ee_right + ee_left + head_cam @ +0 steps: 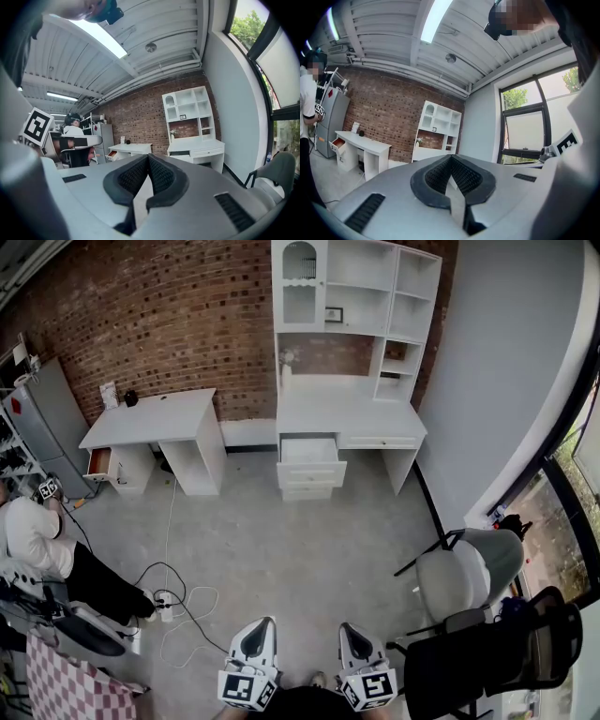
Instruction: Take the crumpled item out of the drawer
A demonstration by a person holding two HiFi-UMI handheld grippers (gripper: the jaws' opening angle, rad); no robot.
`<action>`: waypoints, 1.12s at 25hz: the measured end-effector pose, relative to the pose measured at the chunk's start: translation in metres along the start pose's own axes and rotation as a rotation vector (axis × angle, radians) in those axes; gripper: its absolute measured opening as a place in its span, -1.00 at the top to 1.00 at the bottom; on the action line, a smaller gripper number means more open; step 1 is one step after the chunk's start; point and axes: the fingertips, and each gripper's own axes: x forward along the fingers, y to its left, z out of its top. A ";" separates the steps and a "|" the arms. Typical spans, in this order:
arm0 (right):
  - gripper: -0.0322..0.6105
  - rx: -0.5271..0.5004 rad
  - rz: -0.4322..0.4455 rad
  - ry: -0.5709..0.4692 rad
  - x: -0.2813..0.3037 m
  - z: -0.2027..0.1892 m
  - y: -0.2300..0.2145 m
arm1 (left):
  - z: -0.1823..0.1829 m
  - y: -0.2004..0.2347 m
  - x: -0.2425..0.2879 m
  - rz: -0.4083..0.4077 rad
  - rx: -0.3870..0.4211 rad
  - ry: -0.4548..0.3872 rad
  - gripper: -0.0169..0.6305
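1. The grey concrete floor (pixel 309 549) carried a plain white wooden desk (pixel 155 418) at the left and a white desk with a shelved hutch (pixel 352 413) beside it.
2. Also on the floor stood a grey padded chair (pixel 464 568) and a black mesh office chair (pixel 502 643), and a white power strip (pixel 161 604) lay among loose cables.
3. The plain desk's top bore a small dark object (pixel 131 397) and what looked like a white card (pixel 110 395), both near the brick wall.
4. The hutch desk had a pulled-out white drawer (pixel 310 457), and a small framed picture (pixel 334 315) stood on one shelf.
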 end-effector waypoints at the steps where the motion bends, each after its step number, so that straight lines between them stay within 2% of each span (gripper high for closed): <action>1: 0.86 -0.001 0.005 0.000 0.000 0.000 -0.006 | 0.000 -0.004 0.004 0.004 0.001 -0.002 0.87; 6: 0.86 -0.005 0.037 0.006 0.012 -0.009 -0.037 | -0.009 -0.021 0.027 0.031 -0.004 -0.004 0.87; 12: 0.86 0.015 0.046 0.015 0.048 -0.019 -0.070 | -0.034 -0.021 0.071 0.024 -0.021 0.041 0.87; 20: 0.86 0.007 0.012 0.021 0.179 0.001 -0.130 | -0.027 0.050 0.208 0.015 -0.021 0.044 0.87; 28: 0.86 0.003 -0.022 -0.011 0.327 0.050 -0.163 | 0.015 0.140 0.345 -0.038 -0.007 0.025 0.87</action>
